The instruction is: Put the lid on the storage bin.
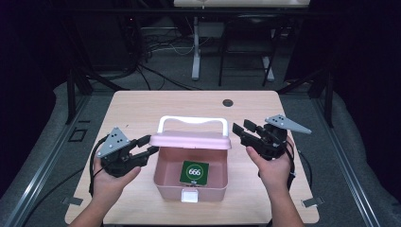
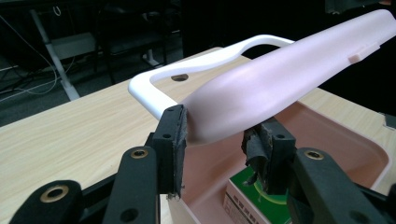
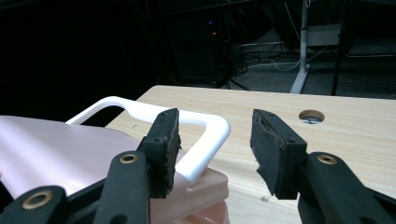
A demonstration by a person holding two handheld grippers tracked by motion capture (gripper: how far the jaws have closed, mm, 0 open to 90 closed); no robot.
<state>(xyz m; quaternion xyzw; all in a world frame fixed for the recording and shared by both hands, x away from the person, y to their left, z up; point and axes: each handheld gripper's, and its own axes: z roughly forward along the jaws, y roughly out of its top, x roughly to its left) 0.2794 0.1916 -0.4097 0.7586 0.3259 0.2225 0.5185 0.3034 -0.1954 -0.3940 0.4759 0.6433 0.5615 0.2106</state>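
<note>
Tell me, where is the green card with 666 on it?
The green card lies on the floor of the open pink box at the middle of the table in the high view, under the raised pink lid, between the two grippers.

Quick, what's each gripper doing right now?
Left gripper: open, jaws either side of the pink lid corner, not clamped.
Right gripper: open, holding nothing.

Box (image 1: 191, 185) at the tabletop (image 1: 142, 106) front centre, lid (image 1: 190, 139) raised at its back, handle (image 1: 192, 121) behind, card (image 1: 194, 172) inside, grippers flanking it left (image 1: 147, 145) and right (image 1: 242, 130)
</note>
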